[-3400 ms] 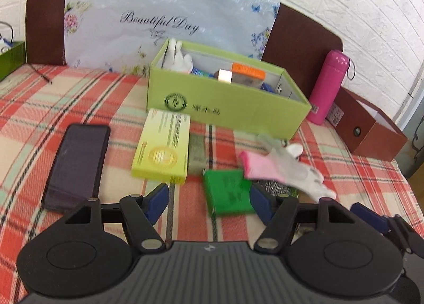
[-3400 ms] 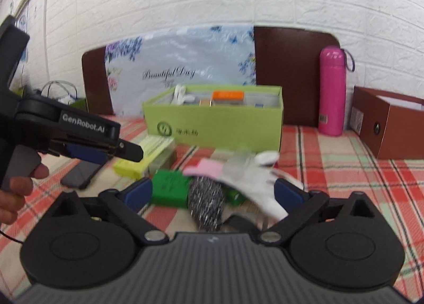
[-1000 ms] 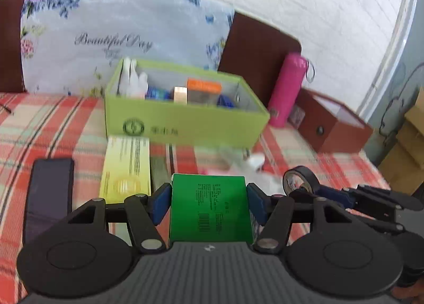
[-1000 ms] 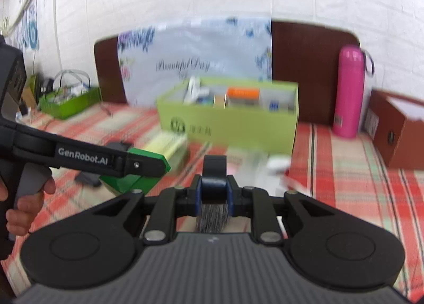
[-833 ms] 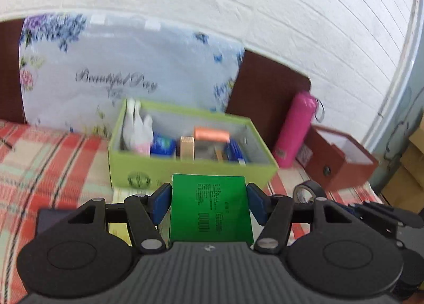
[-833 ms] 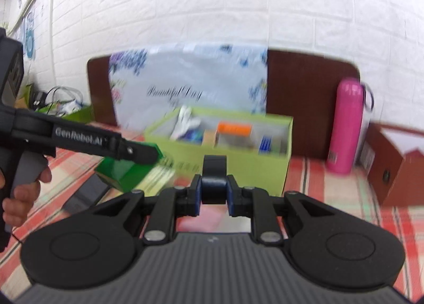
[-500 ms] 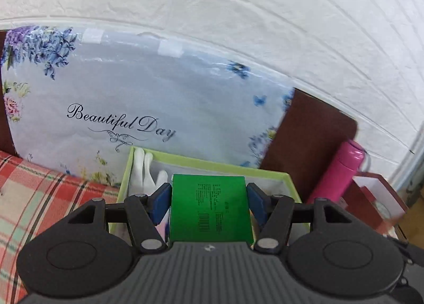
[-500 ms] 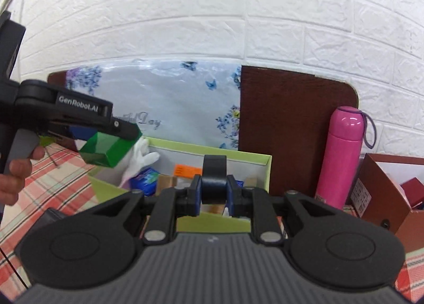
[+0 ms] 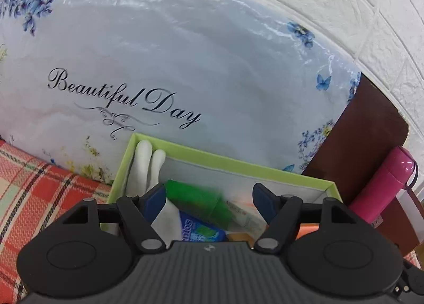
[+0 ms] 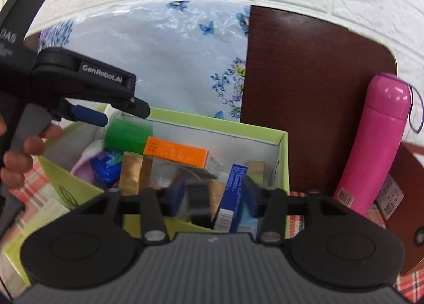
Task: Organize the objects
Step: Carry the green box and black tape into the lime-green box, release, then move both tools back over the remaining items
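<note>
While the jaws of the left gripper (image 9: 208,199) are opening over the lime-green box (image 10: 282,161), the green carton (image 9: 196,198) is seen blurred between the blue pads, already loose and dropping beside the white glove (image 9: 144,163). The drop is best finished with the pads kept clear until the carton settles flat. Further right, the right gripper (image 10: 212,199) is likewise being opened above the box, and a dark tape roll (image 10: 197,204) is being released between its jaws; a withdrawal straight upward is advised.
</note>
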Available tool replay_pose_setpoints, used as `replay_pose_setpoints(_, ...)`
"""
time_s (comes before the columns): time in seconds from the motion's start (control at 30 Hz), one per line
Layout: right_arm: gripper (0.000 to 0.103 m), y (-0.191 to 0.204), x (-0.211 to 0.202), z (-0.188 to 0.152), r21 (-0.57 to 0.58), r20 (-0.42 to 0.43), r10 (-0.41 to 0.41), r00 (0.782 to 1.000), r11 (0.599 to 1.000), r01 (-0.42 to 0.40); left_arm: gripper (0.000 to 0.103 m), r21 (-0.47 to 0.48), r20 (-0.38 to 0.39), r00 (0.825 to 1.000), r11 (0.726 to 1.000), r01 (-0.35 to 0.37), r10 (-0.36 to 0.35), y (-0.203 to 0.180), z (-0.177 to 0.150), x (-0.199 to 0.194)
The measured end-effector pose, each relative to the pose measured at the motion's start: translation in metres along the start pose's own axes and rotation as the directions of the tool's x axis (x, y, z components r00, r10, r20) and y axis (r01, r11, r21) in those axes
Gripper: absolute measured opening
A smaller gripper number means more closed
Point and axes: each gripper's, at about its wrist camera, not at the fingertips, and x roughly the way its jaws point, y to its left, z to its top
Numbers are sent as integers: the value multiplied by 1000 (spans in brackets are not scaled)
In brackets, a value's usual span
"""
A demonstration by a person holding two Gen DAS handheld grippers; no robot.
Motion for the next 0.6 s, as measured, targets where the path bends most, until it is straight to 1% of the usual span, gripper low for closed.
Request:
replay_pose_setpoints(0.13,72,1,-14,0,14,27,-12,1000,1000,12,75,7,4,1000,1000,-8,8,6,-2,-16)
replay_pose_setpoints(0.17,75,1,-18,1,22,33,-12,999,1000,11,75,15,9,1000,1000,-6,6,6,-3,-22)
replay_pose_setpoints(0.2,82,1,-25,2,32,42,-14,999,999,13,75,25,18,1000,1000,-1,1,4,-5,-30)
replay_pose_setpoints(0.23,86,1,-32,3,39,50,-17,999,999,15,75,34,24,1000,999,-1,1,3,-7,-38)
replay_pose_setpoints(0.3,89,2,-48,2,50,69,-20,997,999,17,75,54,34,999,999,-9,7,-1,-12,-55)
replay_pose_setpoints(0.4,99,1,-75,-1,64,95,-33,995,998,27,75,86,29,999,995,-42,40,-7,-25,-81)
replay_pose_setpoints(0.47,100,0,-95,-6,77,110,-37,993,997,29,75,100,14,998,993,-65,64,-12,-36,-98)
replay_pose_setpoints(0.6,101,-1,-133,-26,125,117,-32,993,992,17,75,97,3,1000,995,-23,23,-16,-66,-128)
